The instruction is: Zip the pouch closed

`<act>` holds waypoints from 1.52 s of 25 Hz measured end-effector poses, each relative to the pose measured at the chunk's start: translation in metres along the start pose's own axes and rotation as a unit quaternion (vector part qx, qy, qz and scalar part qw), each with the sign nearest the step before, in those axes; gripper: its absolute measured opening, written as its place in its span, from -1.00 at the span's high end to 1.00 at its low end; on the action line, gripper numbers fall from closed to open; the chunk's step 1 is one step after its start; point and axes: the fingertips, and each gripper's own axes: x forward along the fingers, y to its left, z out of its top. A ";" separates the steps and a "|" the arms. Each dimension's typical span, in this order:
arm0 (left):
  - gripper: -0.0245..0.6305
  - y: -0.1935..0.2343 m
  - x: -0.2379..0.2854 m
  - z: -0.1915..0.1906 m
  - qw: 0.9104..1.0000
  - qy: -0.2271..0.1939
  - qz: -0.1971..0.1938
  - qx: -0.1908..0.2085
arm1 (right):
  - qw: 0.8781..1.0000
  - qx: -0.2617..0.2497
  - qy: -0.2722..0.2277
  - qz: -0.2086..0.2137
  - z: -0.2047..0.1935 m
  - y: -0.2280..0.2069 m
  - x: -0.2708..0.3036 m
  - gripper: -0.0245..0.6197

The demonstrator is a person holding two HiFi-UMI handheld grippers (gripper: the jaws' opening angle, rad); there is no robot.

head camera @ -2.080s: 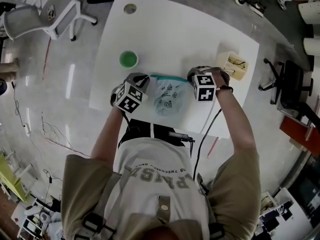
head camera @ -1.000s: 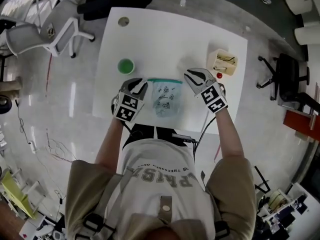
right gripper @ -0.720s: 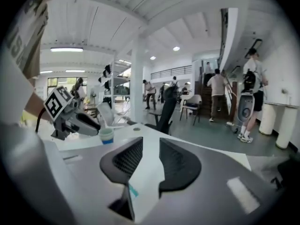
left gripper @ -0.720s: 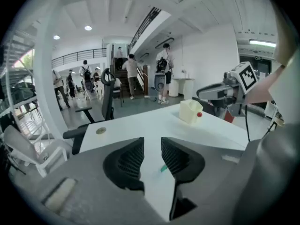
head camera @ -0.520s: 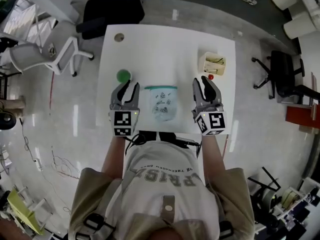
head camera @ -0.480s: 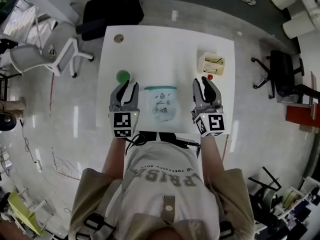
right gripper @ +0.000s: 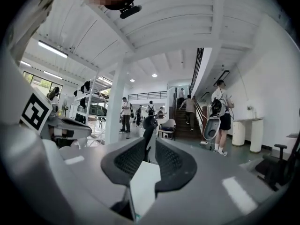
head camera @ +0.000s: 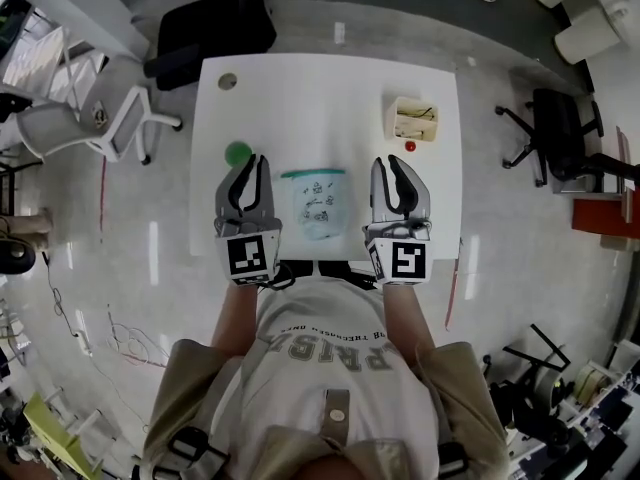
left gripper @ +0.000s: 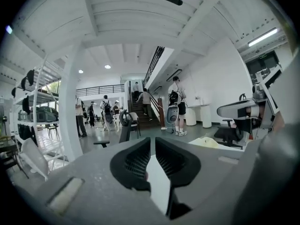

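Floor at the left of the head view holds a white chair (head camera: 95, 118), well apart from the white table (head camera: 320, 78) in the upper middle. On the table's left part we see a small green round object (head camera: 238, 153). Just right of it and lower is the left gripper (head camera: 252, 160), its tips toward the top of the frame. Its own view looks level across a hall with people and a staircase. There we see its jaws a narrow slit apart and closing, with nothing between them. The pouch (head camera: 320, 200) lies flat on the table between the two grippers, touched by neither, its teal zip edge toward the top of the frame. Right of it the right gripper (head camera: 389, 163) is held the same way, its jaws parted a little wider, closing, and empty. Further up and right sit a beige box (head camera: 411, 118) and, just below it, a small red object (head camera: 410, 146). A black chair (head camera: 560, 133) stands at the right.
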 end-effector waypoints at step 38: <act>0.89 -0.007 0.015 0.052 0.996 -0.090 0.011 -0.002 | 0.997 -0.061 -0.047 -0.030 0.037 0.001 0.019 0.93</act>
